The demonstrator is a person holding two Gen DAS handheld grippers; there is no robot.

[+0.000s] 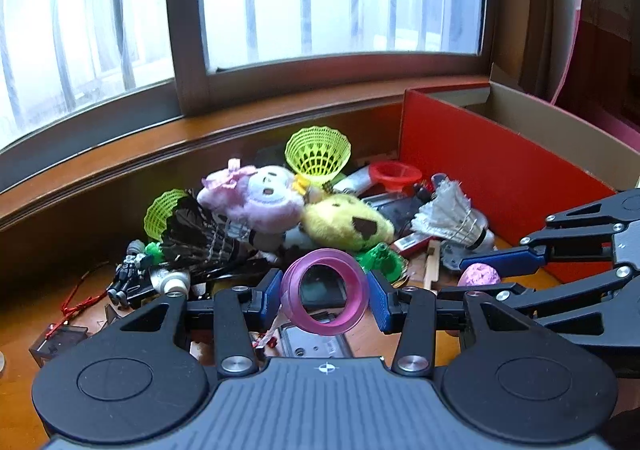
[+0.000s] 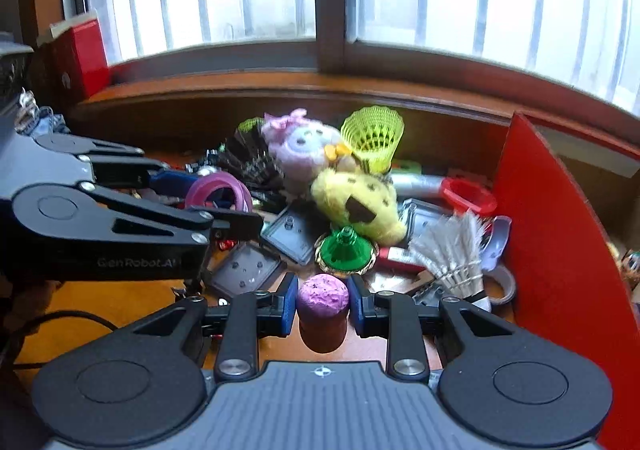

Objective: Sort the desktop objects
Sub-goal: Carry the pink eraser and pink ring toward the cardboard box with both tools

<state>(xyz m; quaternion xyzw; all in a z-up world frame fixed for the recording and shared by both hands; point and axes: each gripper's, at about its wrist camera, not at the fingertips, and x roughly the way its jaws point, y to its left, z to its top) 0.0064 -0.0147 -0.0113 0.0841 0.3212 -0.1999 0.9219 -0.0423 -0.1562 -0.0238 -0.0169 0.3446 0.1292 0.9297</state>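
Observation:
My left gripper (image 1: 325, 296) is shut on a translucent pink tape ring (image 1: 325, 291), held a little above the desk in front of the pile. The same ring (image 2: 219, 191) shows in the right wrist view between the left gripper's blue pads. My right gripper (image 2: 323, 304) is shut on a purple-topped cork (image 2: 323, 300), whose purple end (image 1: 479, 276) also appears at the right in the left wrist view. Behind both lies a heap: a pink plush (image 1: 256, 195), a yellow plush (image 1: 346, 223), a green spinning top (image 2: 345, 248), and a white feather shuttlecock (image 2: 456, 254).
A red cardboard box (image 1: 500, 165) with an open top stands at the right, its wall (image 2: 560, 250) close to my right gripper. Yellow-green shuttlecocks (image 1: 318, 149), a black feather shuttlecock (image 1: 200, 236), a red funnel (image 2: 468, 195), grey plastic cases (image 2: 244, 270) and a small robot figure (image 1: 128, 276) litter the desk. A wooden window sill runs behind.

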